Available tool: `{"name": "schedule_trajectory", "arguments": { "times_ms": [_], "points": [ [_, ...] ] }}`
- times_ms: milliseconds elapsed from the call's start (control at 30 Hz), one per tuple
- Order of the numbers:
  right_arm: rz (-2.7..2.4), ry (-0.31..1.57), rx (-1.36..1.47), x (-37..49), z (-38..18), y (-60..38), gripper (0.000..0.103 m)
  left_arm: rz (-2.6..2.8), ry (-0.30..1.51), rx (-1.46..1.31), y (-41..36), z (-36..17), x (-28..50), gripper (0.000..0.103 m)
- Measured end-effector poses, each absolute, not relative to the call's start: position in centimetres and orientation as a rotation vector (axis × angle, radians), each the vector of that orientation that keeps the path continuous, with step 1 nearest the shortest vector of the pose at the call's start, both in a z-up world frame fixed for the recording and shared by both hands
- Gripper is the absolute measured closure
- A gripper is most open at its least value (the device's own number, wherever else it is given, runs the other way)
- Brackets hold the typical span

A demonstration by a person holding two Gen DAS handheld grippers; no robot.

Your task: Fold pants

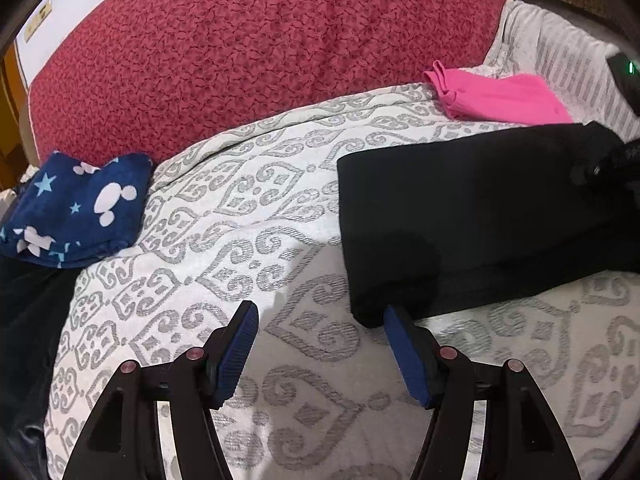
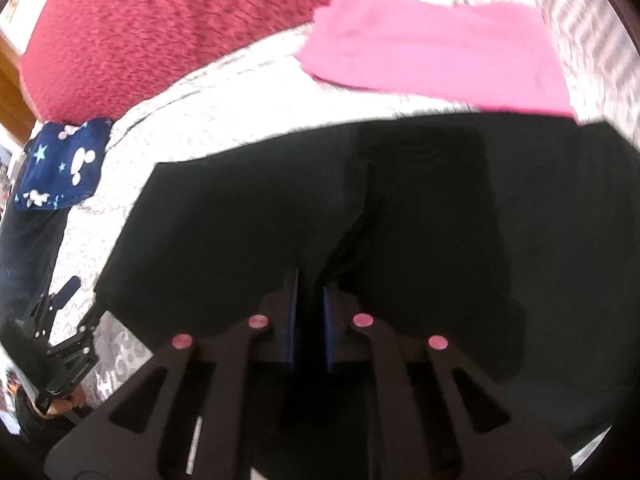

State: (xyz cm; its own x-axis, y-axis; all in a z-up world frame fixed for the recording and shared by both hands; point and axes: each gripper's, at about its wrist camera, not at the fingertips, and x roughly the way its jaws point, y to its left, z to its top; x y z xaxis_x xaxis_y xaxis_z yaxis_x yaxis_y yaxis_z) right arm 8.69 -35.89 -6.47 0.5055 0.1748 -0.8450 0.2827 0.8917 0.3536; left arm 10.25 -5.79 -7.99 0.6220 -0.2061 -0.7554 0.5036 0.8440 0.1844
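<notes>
Folded black pants (image 1: pixel 460 208) lie on the white and grey patterned bed cover (image 1: pixel 224 216), at the right in the left wrist view. My left gripper (image 1: pixel 320 310) stands open just short of their near left corner, its right pad almost at the hem and nothing between its fingers. The pants (image 2: pixel 240 220) fill most of the right wrist view. My right gripper (image 2: pixel 310 280) points down into them near their front edge, its blue pads nearly together with black cloth in the narrow gap. The left gripper (image 2: pixel 82 300) also shows at the pants' left end.
A folded pink garment (image 1: pixel 500 96) lies just behind the pants. A folded navy cloth with stars (image 1: pixel 76 208) sits at the far left. A red blanket (image 1: pixel 260 40) covers the back of the bed. Dark clothing (image 1: pixel 28 320) hangs off the left edge.
</notes>
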Motion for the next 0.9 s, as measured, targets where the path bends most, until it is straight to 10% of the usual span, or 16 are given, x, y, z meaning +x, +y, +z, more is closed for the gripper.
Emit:
{"name": "schedule_trajectory", "arguments": {
  "times_ms": [900],
  "points": [
    [-0.441,0.848,0.805,-9.8,-5.8,-46.3,0.069,-0.829,0.812,0.363,-23.4,-4.0,7.6,0.036]
  ]
}}
